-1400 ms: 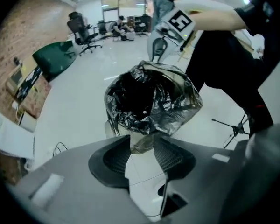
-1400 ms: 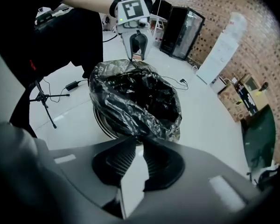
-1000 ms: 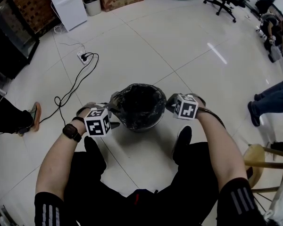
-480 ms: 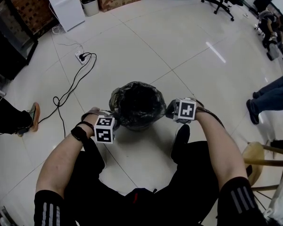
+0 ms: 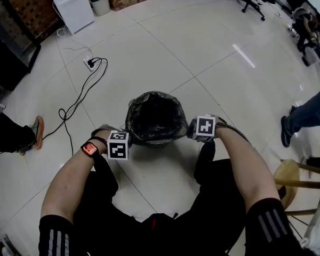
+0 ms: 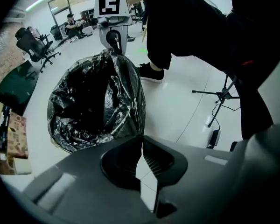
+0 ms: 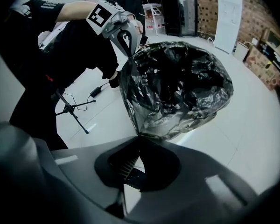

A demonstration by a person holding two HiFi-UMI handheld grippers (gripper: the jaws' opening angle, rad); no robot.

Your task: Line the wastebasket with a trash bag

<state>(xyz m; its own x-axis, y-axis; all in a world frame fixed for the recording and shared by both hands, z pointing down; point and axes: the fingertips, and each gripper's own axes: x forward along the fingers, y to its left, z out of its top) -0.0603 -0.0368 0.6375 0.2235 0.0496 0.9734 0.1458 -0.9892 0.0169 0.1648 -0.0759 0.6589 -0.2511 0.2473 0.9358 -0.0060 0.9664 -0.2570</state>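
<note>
While pinched in the left hand-held gripper (image 6: 141, 137) (just closed) and right hand-held gripper (image 7: 139, 137), the trash bag (image 5: 156, 117) could be torn by overpulling.

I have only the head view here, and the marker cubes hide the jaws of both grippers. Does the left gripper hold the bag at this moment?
Observer: Yes. The jaws of the left gripper have just closed, and they pinch the film of the trash bag on its near side.
Operator: And the right one?
Observer: The right gripper is shut too; the film is drawn to a point between its jaws.
Operator: How far down does the film reach on the outside?
Observer: In the right gripper view it seems to hang nearly to the floor.
</note>
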